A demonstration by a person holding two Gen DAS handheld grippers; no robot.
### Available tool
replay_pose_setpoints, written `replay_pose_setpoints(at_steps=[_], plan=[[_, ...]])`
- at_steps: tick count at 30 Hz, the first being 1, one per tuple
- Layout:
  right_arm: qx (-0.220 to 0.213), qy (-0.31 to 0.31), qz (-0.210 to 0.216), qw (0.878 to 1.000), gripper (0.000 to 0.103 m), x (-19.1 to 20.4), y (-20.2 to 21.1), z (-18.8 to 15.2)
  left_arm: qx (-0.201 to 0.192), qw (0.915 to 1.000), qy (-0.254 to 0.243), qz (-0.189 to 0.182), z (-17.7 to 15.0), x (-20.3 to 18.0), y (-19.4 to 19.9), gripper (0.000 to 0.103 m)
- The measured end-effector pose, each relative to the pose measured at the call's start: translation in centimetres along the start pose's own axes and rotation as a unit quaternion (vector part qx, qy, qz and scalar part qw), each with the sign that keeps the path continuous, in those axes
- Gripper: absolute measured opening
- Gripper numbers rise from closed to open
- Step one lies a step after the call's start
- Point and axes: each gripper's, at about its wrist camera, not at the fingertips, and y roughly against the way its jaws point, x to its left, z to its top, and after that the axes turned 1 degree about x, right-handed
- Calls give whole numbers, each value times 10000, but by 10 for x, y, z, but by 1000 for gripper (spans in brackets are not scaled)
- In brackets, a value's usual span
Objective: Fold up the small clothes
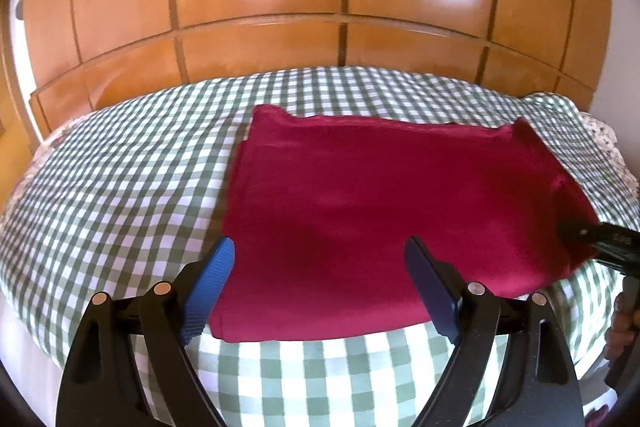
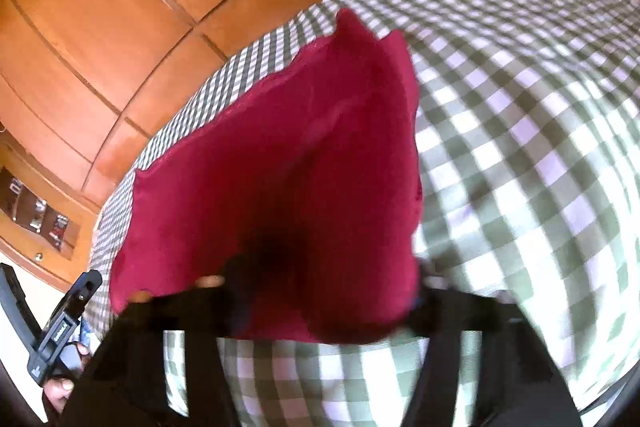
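Note:
A dark red garment (image 1: 360, 195) lies folded into a rough rectangle on the green-and-white checked bedcover (image 1: 120, 179). My left gripper (image 1: 320, 251) is open, its blue-padded fingers (image 1: 212, 287) hovering over the garment's near left part, holding nothing. My right gripper (image 1: 592, 235) enters at the right edge and is at the garment's near right corner. In the right wrist view the red garment (image 2: 300, 167) drapes over my right gripper (image 2: 316, 291) and hides its fingertips; the corner looks lifted. The image is blurred.
A wooden panelled wardrobe (image 1: 280, 7) stands behind the bed. The bedcover (image 2: 520, 147) stretches to the right of the garment. The left gripper's body (image 2: 60, 331) and the person's hand show at the lower left of the right wrist view.

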Motion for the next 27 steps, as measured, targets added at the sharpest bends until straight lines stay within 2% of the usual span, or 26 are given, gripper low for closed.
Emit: replay_pose_setpoints(at_steps=[5,7,9,12,15,19,22,24,27], plan=[[-31,-183,44,9998,39,-6,-4,-5,-3,9998,-122,-172,-3,-8,0,86],[-47,-253,153,9996,45,-8,-5,-5,34,9996,-150,-257,-4,-10,-2,86],[-40,-247,200,9995,56,-6,-4,-5,65,9993,-206,-299,-5,-13,-5,86],[13,-137,57,9999,65,3,-8,-3,173,9988,-210,-408,-5,-14,-12,86],[31,-106,-58,9999,70,8,-12,-2,250,9981,-230,-523,-4,-14,-18,86],[35,-39,-308,9995,69,14,-17,-1,276,9976,-263,-582,1,-10,-26,86],[145,232,-711,9971,63,24,-21,1,324,9973,-150,-634,6,-3,-36,86],[226,332,-833,9957,55,27,-22,2,377,9970,-79,-672,7,0,-43,86],[310,368,-992,9939,53,31,-25,2,517,9957,47,-769,6,5,-55,86]])
